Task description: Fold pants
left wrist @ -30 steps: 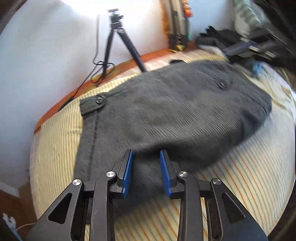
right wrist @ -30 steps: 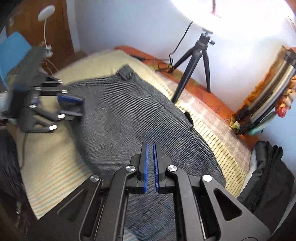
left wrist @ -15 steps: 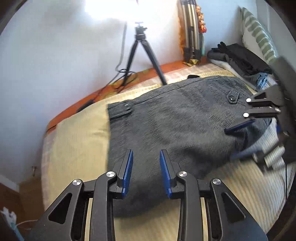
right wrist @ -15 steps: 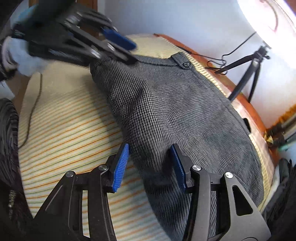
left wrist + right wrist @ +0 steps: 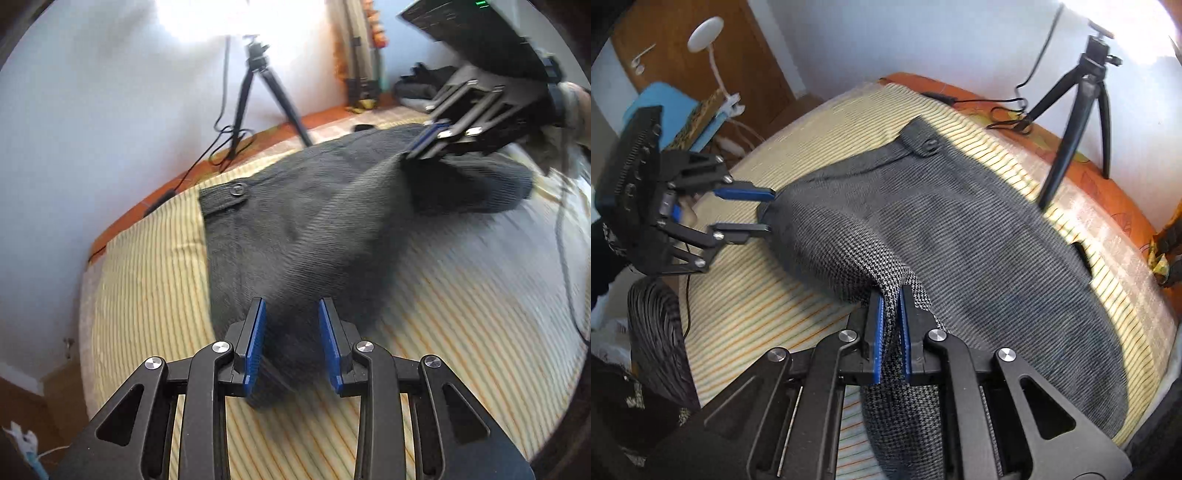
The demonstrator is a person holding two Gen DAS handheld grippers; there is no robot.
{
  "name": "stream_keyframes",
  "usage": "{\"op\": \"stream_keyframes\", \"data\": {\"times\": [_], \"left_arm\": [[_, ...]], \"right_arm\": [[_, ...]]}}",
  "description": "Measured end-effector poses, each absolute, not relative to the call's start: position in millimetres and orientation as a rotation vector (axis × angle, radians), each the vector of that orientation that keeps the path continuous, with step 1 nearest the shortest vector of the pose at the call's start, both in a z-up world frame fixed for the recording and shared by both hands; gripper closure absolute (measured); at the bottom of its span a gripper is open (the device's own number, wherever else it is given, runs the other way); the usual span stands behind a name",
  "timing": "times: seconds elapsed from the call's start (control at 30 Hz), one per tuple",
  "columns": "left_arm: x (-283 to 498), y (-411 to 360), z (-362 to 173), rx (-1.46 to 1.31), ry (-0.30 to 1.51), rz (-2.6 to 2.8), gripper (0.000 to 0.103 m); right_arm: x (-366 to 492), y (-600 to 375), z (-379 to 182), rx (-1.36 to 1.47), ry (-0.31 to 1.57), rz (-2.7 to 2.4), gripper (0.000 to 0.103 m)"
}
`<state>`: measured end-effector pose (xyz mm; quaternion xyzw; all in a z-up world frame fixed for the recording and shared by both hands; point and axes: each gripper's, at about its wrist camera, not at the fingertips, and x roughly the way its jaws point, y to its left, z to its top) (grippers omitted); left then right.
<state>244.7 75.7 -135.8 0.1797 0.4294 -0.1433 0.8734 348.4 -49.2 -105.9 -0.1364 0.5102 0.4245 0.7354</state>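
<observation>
Pants [image 5: 979, 236] lie spread on the striped bed [image 5: 461, 295], waistband button toward the wall side, but the near edge is no longer flat: half a second ago the right gripper [image 5: 891, 325] sat with fingers wide apart over the fabric, now they're pinched together on a ridge of cloth, which rises off the bed and hangs below the fingers. In the left wrist view that same pinch pulls the fabric up into a taut tent running toward the right gripper [image 5: 424, 144]. The left gripper [image 5: 291, 343] hasn't closed: fingers apart, same gap as a second ago, straddling the near edge with cloth between them, though whether the pads touch it I can't tell. The right view shows the left gripper [image 5: 768, 210] with fingers either side of that corner. So one corner is secured, the other only lined up. My read: fold is at the grab stage, nothing doubled over yet. Left needs to clamp before any lift, or the edge will drag lopsided and bunch. Tripod [image 5: 1078, 103] stands on the far side of the bed, well apart from the pants' near edge.
</observation>
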Motion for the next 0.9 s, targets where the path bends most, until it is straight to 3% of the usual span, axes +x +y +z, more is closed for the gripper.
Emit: {"op": "stream_keyframes", "data": {"times": [0.13,0.2,0.33,0.43,0.53,0.63,0.77,0.9], "left_arm": [[275.7,74.4,-151.4,0.397,0.925,-0.286,0.074],[283.3,68.6,-160.0,0.42,0.934,-0.289,0.074],[284.8,59.0,-167.0,0.45,0.942,-0.295,0.074],[274.8,65.2,-153.4,0.444,0.908,-0.268,0.074],[254.2,78.5,-131.1,0.384,0.87,-0.231,0.074],[229.8,74.8,-115.7,0.335,0.845,-0.27,0.074],[205.2,43.0,-123.0,0.32,0.895,-0.372,0.073],[208.0,15.6,-141.6,0.32,0.944,-0.398,0.047]], "right_arm": [[368.4,-49.2,-115.3,-0.291,1.145,0.899,0.092],[371.3,-49.1,-118.9,-0.295,1.14,0.863,0.078],[357.6,-57.6,-110.2,-0.296,1.106,0.856,0.075],[335.1,-76.7,-92.1,-0.288,1.037,0.789,0.059],[308.7,-106.3,-73.3,-0.217,0.982,0.71,0.054],[277.5,-144.6,-73.7,-0.046,0.994,0.575,0.038],[246.8,-186.7,-103.0,0.204,1.073,0.416,0.036],[236.6,-205.0,-135.4,0.365,1.145,0.309,0.035]]}}
